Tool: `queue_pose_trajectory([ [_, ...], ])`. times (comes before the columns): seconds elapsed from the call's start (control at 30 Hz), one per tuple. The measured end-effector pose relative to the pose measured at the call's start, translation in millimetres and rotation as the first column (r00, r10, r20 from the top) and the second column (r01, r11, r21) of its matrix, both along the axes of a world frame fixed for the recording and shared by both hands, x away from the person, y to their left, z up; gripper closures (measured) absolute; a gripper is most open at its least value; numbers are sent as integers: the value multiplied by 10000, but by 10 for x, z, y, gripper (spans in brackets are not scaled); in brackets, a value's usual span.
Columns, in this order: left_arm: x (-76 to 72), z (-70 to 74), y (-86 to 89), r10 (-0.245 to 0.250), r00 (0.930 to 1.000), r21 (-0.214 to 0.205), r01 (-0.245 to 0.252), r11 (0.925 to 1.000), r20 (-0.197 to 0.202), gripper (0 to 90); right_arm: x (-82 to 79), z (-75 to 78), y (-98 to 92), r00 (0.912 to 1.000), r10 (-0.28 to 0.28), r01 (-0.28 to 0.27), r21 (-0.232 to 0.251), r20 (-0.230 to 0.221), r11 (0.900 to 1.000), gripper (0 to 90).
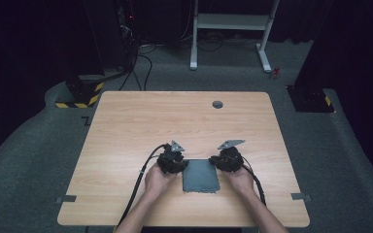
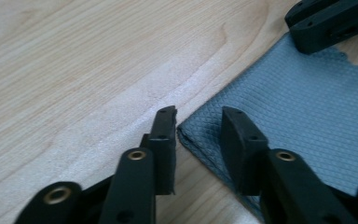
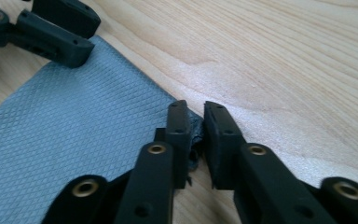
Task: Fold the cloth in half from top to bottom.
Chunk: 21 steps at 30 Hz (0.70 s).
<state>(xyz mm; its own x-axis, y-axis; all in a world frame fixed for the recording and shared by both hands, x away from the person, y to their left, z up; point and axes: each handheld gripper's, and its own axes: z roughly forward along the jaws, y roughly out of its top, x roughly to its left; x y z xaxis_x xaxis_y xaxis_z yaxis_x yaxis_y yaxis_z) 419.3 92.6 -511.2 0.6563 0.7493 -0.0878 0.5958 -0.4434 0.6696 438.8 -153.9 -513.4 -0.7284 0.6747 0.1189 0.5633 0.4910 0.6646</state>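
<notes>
A grey textured cloth (image 1: pixel 200 175) lies flat on the wooden table (image 1: pixel 175 116) near its front edge, between the person's two hands. My left gripper (image 1: pixel 177 162) is at the cloth's far left corner. In the left gripper view the jaws stand open (image 2: pixel 198 114), with the corner of the cloth (image 2: pixel 298 107) lying between them. My right gripper (image 1: pixel 223 160) is at the far right corner. In the right gripper view its jaws (image 3: pixel 196 109) are pinched on the bunched corner of the cloth (image 3: pixel 84 116). Each gripper view shows the other gripper (image 2: pixel 328 23) (image 3: pixel 51 28) across the cloth.
A round cable hole (image 1: pixel 217 104) sits near the table's far edge. Small tape strips (image 1: pixel 66 198) (image 1: pixel 301 196) mark the front left and right corners. On the floor beyond stand a white desk frame (image 1: pixel 233 29) and black stands with cables (image 1: pixel 82 90).
</notes>
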Motion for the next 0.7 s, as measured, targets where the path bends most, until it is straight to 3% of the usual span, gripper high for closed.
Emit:
queue_pose_trajectory([
  [0.07,4,4,2,-182,9997,-40,181,9998,-146,777,-2,9,-4,10000,28,-28,60,-25,10000,862],
  [0.13,-14,19,-28,-354,9992,380,346,9987,198,849,-1,13,-9,10000,53,-53,66,73,10000,871],
  [0.17,-14,21,-34,-388,9990,401,379,9985,201,867,-9,20,-1,10000,-6,6,58,75,10000,875],
  [0.3,29,26,-24,-526,9982,479,512,9975,274,878,-16,39,17,9996,-97,97,0,269,10000,880],
  [0.5,140,52,15,-415,9986,198,408,9990,322,880,36,69,22,9986,-278,273,104,443,9996,883],
  [0.6,207,62,13,-493,9979,477,473,9977,419,880,45,86,44,9981,-424,417,167,437,9990,883],
  [0.7,276,72,11,-375,9980,447,352,9984,508,880,98,87,72,9974,-472,474,-13,546,9989,883],
])
